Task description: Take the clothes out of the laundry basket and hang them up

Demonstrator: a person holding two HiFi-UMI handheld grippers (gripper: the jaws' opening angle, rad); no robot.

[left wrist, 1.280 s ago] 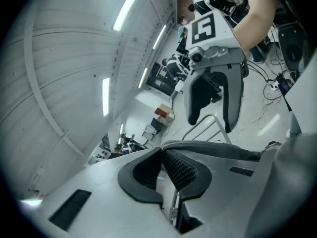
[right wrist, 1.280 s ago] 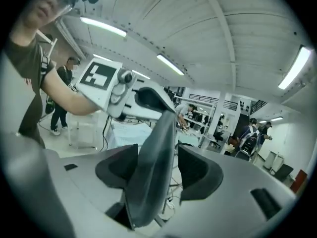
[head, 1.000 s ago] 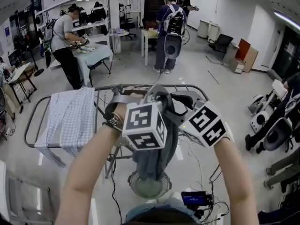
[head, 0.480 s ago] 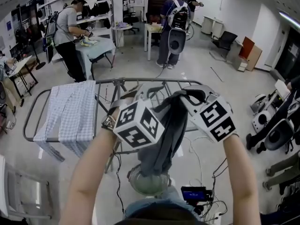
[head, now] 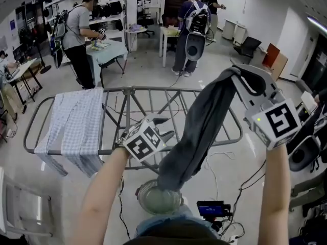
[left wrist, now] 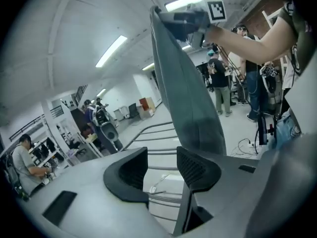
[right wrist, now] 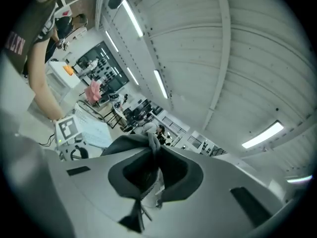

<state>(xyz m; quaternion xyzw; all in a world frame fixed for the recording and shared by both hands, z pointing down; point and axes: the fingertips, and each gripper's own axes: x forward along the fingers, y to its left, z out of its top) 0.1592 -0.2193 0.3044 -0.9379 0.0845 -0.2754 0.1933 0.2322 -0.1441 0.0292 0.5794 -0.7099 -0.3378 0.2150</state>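
Soft and limp, the grey garment (head: 200, 124) is dangled at two o'clock from the right gripper (head: 237, 75), fingers just clenched on its top end; the left gripper (head: 159, 122), fingers just opened and empty, is best aimed at the loose lower end.

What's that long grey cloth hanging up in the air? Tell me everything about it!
The grey garment is dark, soft, plain fabric, bunched into one long limp strip with lengthwise folds. Its top end is pinched in the right gripper, whose jaws have just been closing and are shut on a scrunched fold. It hangs slanting down, its lower end dangling free in front of the metal drying rack. Nothing else visibly holds it.
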